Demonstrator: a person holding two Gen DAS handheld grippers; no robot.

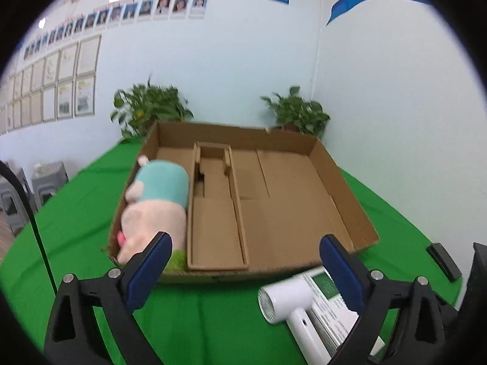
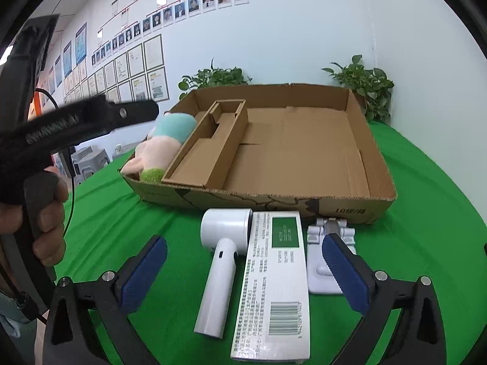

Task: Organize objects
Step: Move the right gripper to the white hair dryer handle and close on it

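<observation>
A shallow cardboard box (image 1: 344, 182) (image 2: 377, 164) with an inner divider stands on the green table. A pink and teal plush toy (image 1: 155, 203) (image 2: 164, 143) lies in its left compartment. A white hair dryer (image 2: 222, 258) (image 1: 292, 310), a long white carton with a green label (image 2: 277, 289) (image 1: 328, 301) and a white folding stand (image 2: 322, 261) lie on the cloth in front of the box. My left gripper (image 1: 243, 270) is open and empty, above the box's near edge. My right gripper (image 2: 243, 273) is open and empty, over the dryer and carton.
Two potted plants (image 1: 152, 109) (image 1: 298, 112) stand behind the box against the wall. A black flat object (image 1: 443, 261) lies at the table's right edge. The left hand-held gripper body (image 2: 76, 121) shows at the left of the right wrist view. Grey stools (image 1: 48, 176) stand beyond the table.
</observation>
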